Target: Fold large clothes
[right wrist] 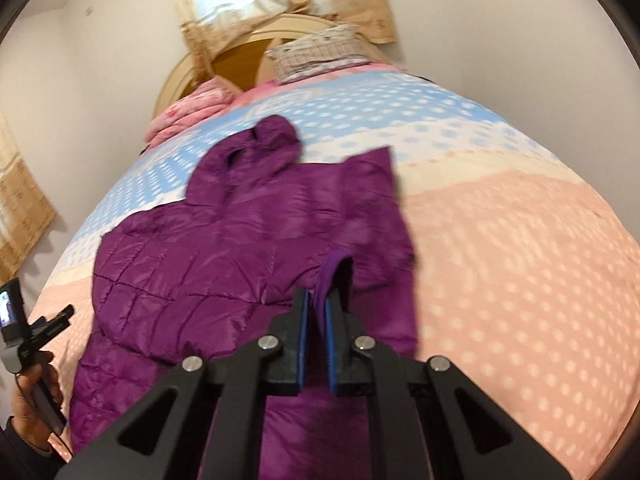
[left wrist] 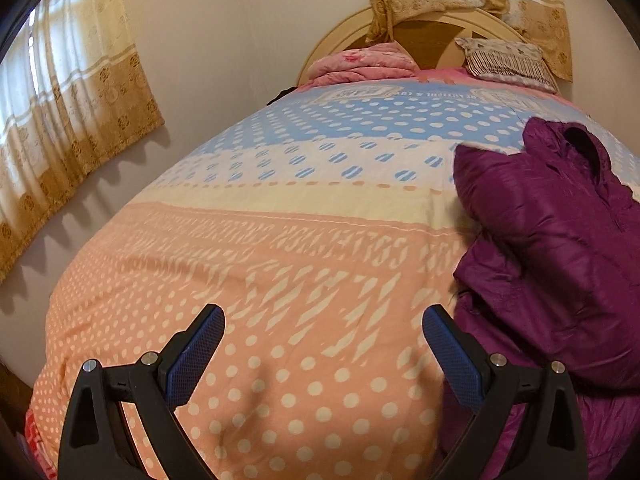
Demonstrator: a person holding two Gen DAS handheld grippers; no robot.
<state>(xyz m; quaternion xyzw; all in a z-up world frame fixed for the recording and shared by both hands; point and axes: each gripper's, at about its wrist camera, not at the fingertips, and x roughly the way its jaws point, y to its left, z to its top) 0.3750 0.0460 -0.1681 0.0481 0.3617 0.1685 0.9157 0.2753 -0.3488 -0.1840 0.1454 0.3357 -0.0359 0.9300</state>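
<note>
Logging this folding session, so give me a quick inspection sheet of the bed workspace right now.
Surface: bed cover, dotted, pink, cream and blue bands.
Job's things: purple puffer jacket spread on it, hood toward the headboard.
Clutter: folded pink blanket and pillow at the head.
Grippers: left gripper open, empty; right gripper shut on the jacket's cuff.
Cables: nothing seen.
Surroundings: curtains, plain walls.

Loads of open bedspread (left wrist: 280, 240) ahead of my left tool (left wrist: 323, 354), clear right up to the folded pink blanket (left wrist: 362, 66) and pillow (left wrist: 506, 62) at the head edge. Only the purple jacket (right wrist: 224, 248) bulks up mid-bed, beside that tool.
</note>
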